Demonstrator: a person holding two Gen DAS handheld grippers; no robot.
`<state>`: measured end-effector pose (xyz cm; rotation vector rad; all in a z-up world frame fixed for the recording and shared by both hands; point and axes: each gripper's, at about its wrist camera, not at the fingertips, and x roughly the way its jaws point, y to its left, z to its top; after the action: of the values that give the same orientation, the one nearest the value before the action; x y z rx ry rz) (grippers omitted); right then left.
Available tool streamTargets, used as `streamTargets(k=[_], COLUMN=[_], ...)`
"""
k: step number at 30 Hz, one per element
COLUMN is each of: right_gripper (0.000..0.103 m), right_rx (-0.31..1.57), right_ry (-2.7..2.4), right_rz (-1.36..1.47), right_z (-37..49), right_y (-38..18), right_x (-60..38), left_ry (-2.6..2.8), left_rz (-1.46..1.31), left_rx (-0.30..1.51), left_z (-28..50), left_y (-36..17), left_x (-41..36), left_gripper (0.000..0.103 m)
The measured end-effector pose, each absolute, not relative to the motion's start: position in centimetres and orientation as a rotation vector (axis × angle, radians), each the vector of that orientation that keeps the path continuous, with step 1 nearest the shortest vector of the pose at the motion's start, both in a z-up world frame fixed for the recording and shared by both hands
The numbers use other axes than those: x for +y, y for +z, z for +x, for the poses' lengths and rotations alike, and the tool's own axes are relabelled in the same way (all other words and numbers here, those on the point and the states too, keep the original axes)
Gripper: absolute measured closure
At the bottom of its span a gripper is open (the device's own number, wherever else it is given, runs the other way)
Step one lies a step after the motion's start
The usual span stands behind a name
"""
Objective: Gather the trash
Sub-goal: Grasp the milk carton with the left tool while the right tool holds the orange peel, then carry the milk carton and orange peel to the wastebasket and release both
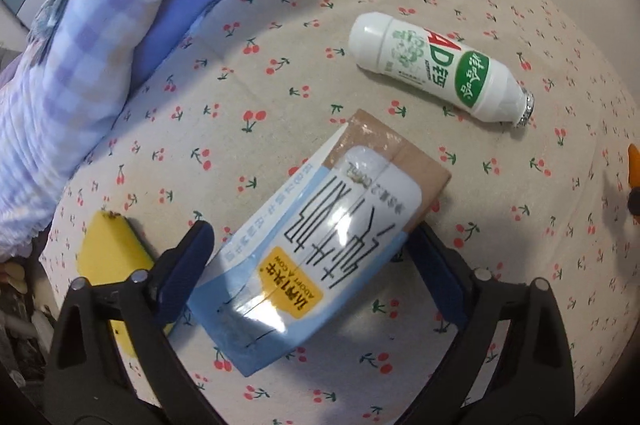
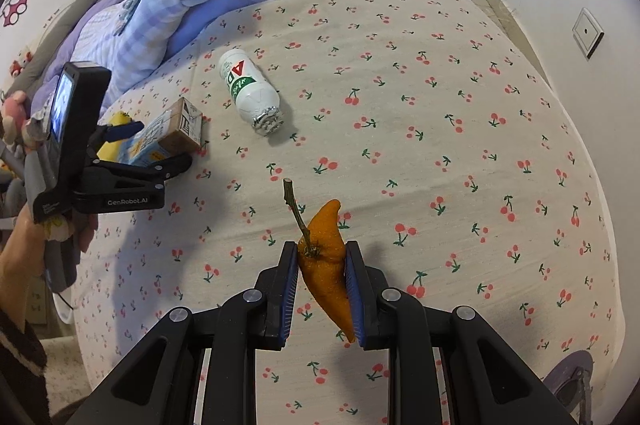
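My left gripper (image 1: 310, 245) has its fingers on both sides of a blue and white milk carton (image 1: 316, 241) that lies on the cherry-print bed sheet (image 1: 360, 5). The carton (image 2: 168, 135) and the left gripper (image 2: 160, 149) also show in the right wrist view. My right gripper (image 2: 322, 257) is shut on an orange peel with a green stem (image 2: 326, 265) and holds it above the sheet. A white plastic bottle with a green label (image 1: 436, 69) lies beyond the carton; it also shows in the right wrist view (image 2: 250, 89).
A yellow object (image 1: 106, 257) lies left of the carton, partly under the left finger. A purple blanket and checked pillow (image 1: 80, 45) are heaped at the left. The bed's right edge meets a white wall with a socket (image 2: 588, 33).
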<state>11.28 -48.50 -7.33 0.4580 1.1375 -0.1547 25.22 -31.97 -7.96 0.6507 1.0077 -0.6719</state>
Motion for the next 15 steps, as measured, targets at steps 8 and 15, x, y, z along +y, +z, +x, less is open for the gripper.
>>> streamTargets(k=[8,15], right_gripper=[0.079,0.079], right_rx=[1.114,1.082], right_ry=[-0.127,-0.093], right_rz=[0.473,0.476], right_z=[11.1,10.7], right_y=[-6.3,-4.9], right_x=[-47.4,-45.8], left_ry=[-0.612,-0.621], left_rz=[0.543,0.423], left_rx=[1.05,1.089], left_z=[22.8,18.5], left_y=[-6.7,-6.3], left_x=[-28.9,-24.1], left_gripper=[0.035,0.039])
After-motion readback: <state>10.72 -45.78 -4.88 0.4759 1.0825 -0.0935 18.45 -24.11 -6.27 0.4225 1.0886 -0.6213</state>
